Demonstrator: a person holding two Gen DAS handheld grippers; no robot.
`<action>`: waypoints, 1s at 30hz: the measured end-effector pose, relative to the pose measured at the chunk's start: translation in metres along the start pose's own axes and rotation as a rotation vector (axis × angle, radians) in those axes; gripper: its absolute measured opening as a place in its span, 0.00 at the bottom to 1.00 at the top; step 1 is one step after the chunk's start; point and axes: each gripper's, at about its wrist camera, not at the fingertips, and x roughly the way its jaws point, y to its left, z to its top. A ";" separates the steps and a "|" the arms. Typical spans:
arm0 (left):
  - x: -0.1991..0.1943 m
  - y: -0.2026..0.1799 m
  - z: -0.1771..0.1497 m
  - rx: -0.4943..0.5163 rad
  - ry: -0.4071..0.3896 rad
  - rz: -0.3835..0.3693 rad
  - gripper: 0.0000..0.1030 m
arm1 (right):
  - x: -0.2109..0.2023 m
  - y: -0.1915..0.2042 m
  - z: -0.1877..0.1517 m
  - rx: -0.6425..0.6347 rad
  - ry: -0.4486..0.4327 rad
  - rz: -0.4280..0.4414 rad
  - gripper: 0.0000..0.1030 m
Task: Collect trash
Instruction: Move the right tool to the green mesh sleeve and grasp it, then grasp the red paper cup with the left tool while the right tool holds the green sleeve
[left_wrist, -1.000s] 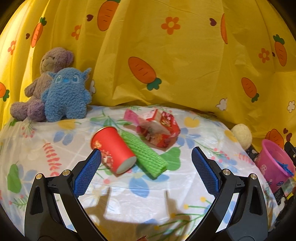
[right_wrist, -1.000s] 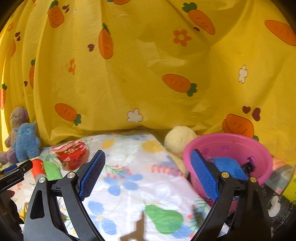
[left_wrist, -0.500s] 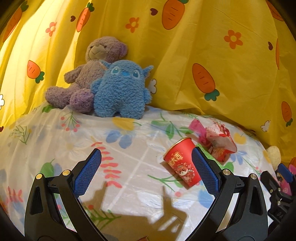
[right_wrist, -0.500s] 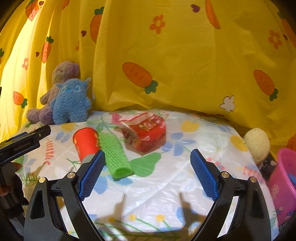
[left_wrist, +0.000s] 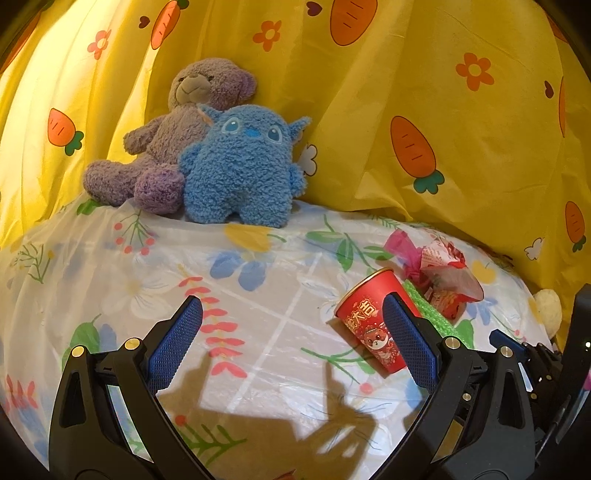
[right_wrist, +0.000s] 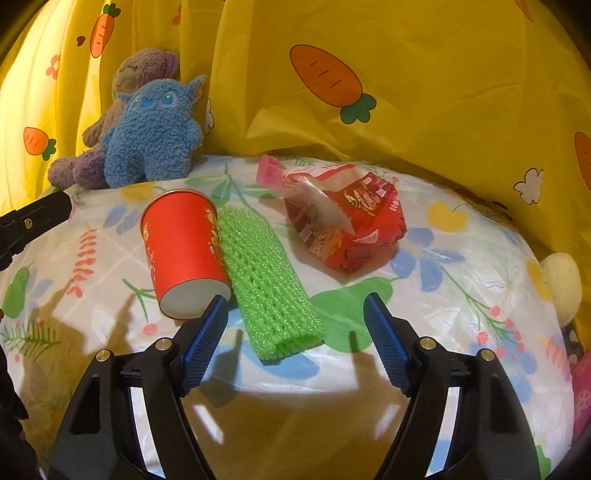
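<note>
A red paper cup (right_wrist: 181, 251) lies on its side on the floral tablecloth (right_wrist: 461, 295), touching a green foam net sleeve (right_wrist: 267, 284) on its right. A crumpled red snack wrapper (right_wrist: 347, 225) lies behind them. My right gripper (right_wrist: 295, 325) is open and empty, just in front of the green sleeve. My left gripper (left_wrist: 291, 332) is open and empty over bare cloth; the cup (left_wrist: 367, 317), a strip of the sleeve (left_wrist: 430, 310) and the wrapper (left_wrist: 447, 273) sit by its right finger.
A purple teddy bear (left_wrist: 166, 136) and a blue plush monster (left_wrist: 240, 166) sit at the back left against the yellow carrot curtain (left_wrist: 406, 74). A cream plush ball (right_wrist: 561, 284) lies at the right edge. A sliver of pink bin (right_wrist: 581, 391) shows at far right.
My right gripper has swung left from the pink bin to the trash and moved close to the green sleeve. My left gripper has swung left toward the plush toys. Both stayed open.
</note>
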 end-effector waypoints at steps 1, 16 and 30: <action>0.000 -0.001 0.000 -0.001 0.002 0.000 0.93 | 0.004 0.001 0.000 -0.010 0.014 0.001 0.68; 0.002 -0.008 -0.007 0.030 0.016 -0.006 0.93 | 0.014 -0.002 -0.001 -0.002 0.063 0.039 0.16; 0.020 -0.052 -0.017 0.073 0.120 -0.077 0.93 | -0.060 -0.047 -0.023 0.127 -0.123 0.002 0.15</action>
